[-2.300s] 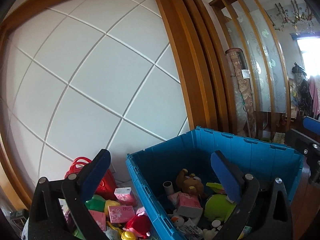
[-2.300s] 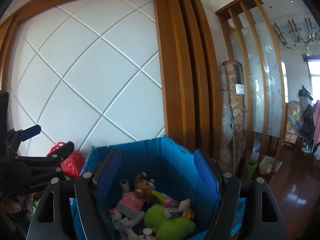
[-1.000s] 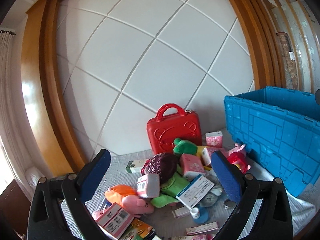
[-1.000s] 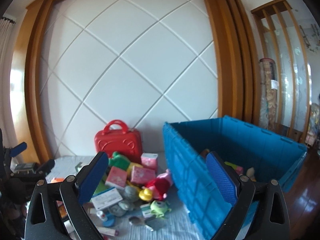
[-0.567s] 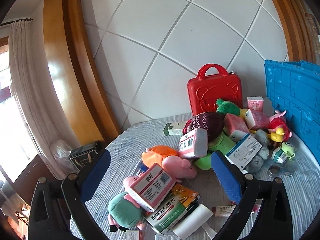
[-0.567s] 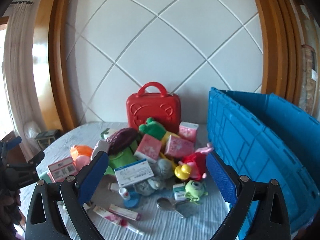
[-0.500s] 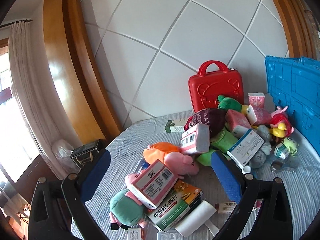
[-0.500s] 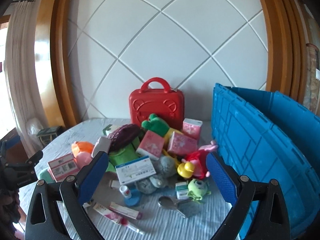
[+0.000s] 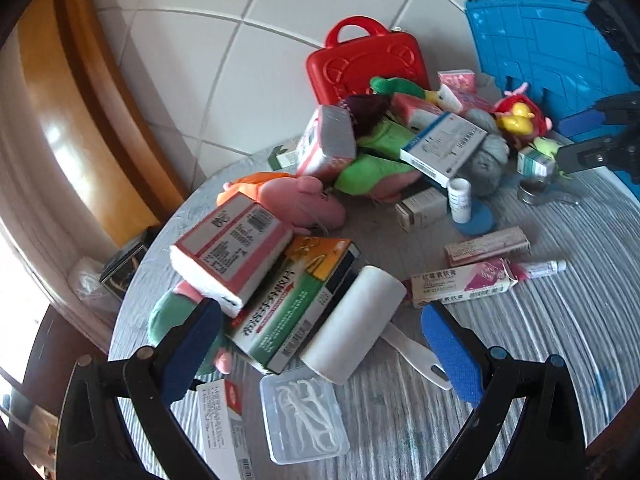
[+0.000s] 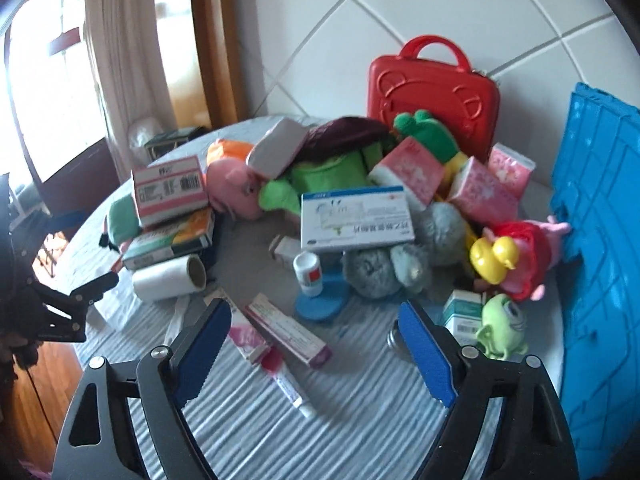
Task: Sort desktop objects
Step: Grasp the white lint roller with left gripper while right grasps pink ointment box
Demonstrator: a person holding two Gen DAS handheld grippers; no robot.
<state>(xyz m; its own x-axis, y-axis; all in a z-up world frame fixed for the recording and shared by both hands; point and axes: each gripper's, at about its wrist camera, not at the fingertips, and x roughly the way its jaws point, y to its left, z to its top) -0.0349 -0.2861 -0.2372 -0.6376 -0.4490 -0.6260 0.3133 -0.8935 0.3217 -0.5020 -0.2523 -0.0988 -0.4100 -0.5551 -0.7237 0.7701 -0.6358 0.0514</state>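
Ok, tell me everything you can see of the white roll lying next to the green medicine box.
The white roll looks like a lint roller head: a cylinder wrapped in smooth white sheet, its hollow brownish core showing at one end in the right wrist view. A flat white plastic handle sticks out from one end. It lies on its side on the striped tablecloth, pressed along the green medicine box. No gripper touches it.
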